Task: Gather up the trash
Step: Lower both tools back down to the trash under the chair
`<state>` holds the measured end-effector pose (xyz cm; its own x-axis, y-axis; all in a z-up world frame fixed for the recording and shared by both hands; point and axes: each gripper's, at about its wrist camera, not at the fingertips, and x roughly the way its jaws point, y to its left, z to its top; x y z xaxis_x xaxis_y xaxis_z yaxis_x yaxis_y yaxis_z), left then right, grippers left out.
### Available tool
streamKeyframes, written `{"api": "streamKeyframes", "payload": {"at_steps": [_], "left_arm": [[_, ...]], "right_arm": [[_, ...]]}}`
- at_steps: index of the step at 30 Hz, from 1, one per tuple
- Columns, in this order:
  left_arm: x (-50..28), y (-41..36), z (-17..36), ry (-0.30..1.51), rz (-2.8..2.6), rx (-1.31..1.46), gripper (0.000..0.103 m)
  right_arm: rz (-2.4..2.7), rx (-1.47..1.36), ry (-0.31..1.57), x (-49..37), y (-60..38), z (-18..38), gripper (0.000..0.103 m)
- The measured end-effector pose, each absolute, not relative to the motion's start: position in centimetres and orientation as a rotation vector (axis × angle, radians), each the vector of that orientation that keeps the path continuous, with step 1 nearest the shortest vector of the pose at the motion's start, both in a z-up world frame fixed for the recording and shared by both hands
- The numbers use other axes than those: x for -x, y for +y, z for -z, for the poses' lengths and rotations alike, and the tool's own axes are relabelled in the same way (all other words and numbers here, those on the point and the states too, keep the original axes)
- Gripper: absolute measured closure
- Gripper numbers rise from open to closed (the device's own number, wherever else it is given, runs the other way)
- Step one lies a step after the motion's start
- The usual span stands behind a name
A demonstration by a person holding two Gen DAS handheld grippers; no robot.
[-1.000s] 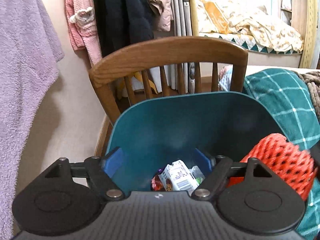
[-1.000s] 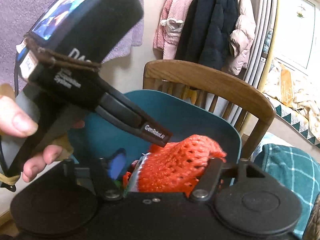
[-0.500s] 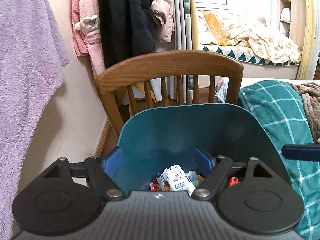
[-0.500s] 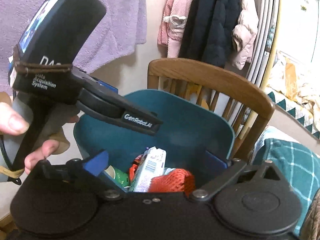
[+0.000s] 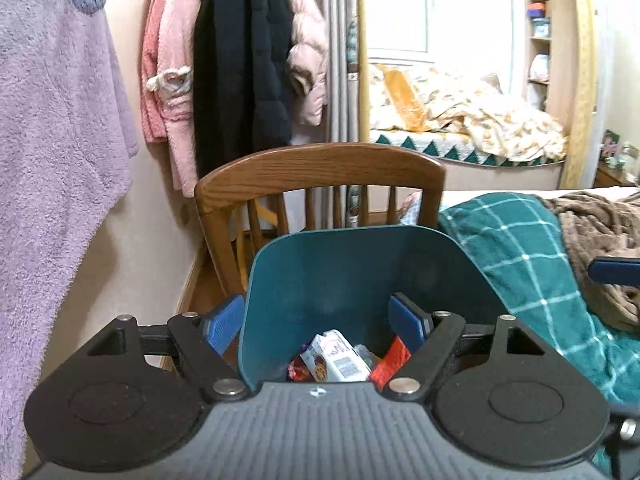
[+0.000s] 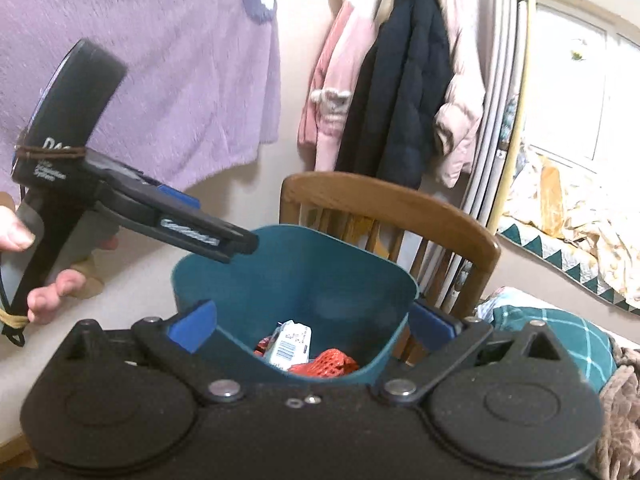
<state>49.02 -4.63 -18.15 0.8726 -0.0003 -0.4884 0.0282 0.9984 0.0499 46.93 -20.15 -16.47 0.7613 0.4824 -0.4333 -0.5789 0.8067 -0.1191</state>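
Note:
A teal trash bin (image 5: pixel 344 268) stands in front of a wooden chair; it also shows in the right wrist view (image 6: pixel 304 280). Inside lie a white carton (image 5: pixel 336 362), a red foam net (image 6: pixel 332 362) and other wrappers. My left gripper (image 5: pixel 318 320) is open and empty, its fingers straddling the bin's left wall. It also shows from the side in the right wrist view (image 6: pixel 224 244), above the bin's left rim. My right gripper (image 6: pixel 312 324) is open and empty above the bin's near rim; one blue fingertip (image 5: pixel 616 271) shows at the right edge of the left wrist view.
A wooden chair (image 5: pixel 320 172) stands behind the bin. A teal plaid blanket (image 5: pixel 520 248) and a brown throw (image 5: pixel 600 220) lie to the right. A purple robe (image 5: pixel 52 120) and coats (image 5: pixel 240 60) hang on the wall. A bed (image 5: pixel 460 128) is beyond.
The right gripper opened and dropped the red foam net into the bin. Both grippers have pulled back and up from the bin.

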Motion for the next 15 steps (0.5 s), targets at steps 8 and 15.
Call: {"api": "streamKeyframes", "payload": {"at_steps": [8, 15], "left_arm": [[-43.9, -4.8, 20.5, 0.500, 0.079, -0.075, 0.024], [-42.0, -4.5, 25.4, 0.536, 0.113, -0.079, 0.024]], "right_arm": [[-0.629, 0.194, 0.356, -42.6, -22.6, 18.9, 0.000], [-0.656, 0.141, 0.383, -40.8, -23.1, 23.8, 0.000]]}}
